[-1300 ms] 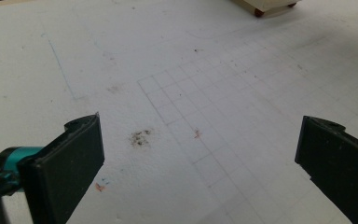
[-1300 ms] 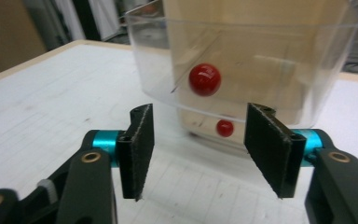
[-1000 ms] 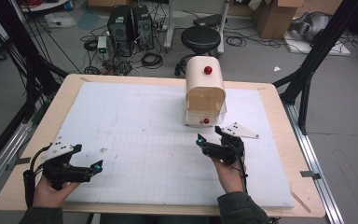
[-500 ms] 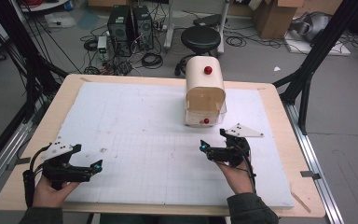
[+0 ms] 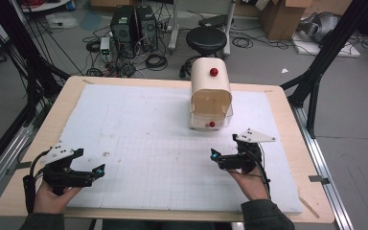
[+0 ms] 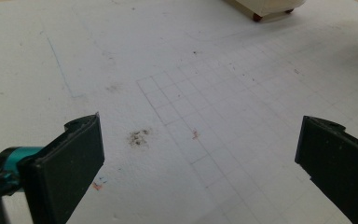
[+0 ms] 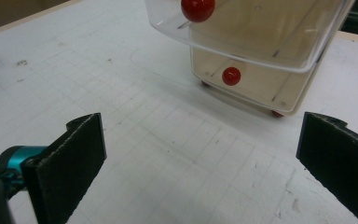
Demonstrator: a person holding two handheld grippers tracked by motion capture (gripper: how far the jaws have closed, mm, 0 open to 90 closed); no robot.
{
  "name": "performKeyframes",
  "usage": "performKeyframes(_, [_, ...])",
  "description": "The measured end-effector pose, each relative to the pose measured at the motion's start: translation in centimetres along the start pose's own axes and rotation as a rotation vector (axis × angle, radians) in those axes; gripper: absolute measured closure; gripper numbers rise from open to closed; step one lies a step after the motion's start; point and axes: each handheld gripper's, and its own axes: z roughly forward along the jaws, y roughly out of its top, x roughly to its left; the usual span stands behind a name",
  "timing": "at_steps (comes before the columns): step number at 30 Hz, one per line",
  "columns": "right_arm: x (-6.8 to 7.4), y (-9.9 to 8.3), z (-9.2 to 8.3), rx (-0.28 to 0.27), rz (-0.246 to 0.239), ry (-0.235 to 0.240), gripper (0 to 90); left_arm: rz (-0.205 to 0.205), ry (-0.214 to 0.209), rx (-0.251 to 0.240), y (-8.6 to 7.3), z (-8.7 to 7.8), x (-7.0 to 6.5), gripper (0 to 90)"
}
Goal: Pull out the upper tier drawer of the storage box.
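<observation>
A wooden desk (image 5: 287, 103) filled the middle of the high view, nearly all of it covered by a white gridded mat (image 5: 148, 134). At upper centre of that frame, a cream bread box (image 5: 211, 93) stood on the far part of the mat, with a red knob (image 5: 213, 72) on its rounded top and a clear front lid (image 5: 212, 119) bearing a second red knob (image 5: 212, 124). In the right gripper view the box sat at upper right, its clear lid hanging partly open above the wooden base.

The right gripper (image 5: 225, 158) lay at lower right of the high view, just short of the box and apart from it, held in a hand (image 5: 249, 182). Its fingers (image 7: 70, 158) had just been spreading and stood wide apart, released, with bare mat between them. The left gripper (image 5: 84, 175) rested at lower left of the high view, well apart from the box, in the other hand (image 5: 52, 199). Its fingers (image 6: 70, 158) were likewise released and wide, over a small dark smudge (image 6: 139, 137) on the mat.
</observation>
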Motion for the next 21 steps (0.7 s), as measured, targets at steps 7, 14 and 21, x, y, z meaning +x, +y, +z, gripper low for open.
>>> performKeyframes(7, [-0.7, -0.8, -0.9, 0.006, -0.002, -0.001, 0.0, -0.004, -0.007, -0.006, -0.1, 0.0, 0.0, 1.7])
performKeyframes(14, [-1.2, -1.6, -2.1, -0.001, 0.017, 0.0, 0.0, -0.003, -0.004, -0.002, -0.2, 0.0, 0.1, 1.7])
performKeyframes(21, [-2.0, -2.3, -3.6, -0.018, 0.033, -0.011, 0.0, -0.003, -0.005, -0.003, -0.4, 0.0, 0.2, 1.7])
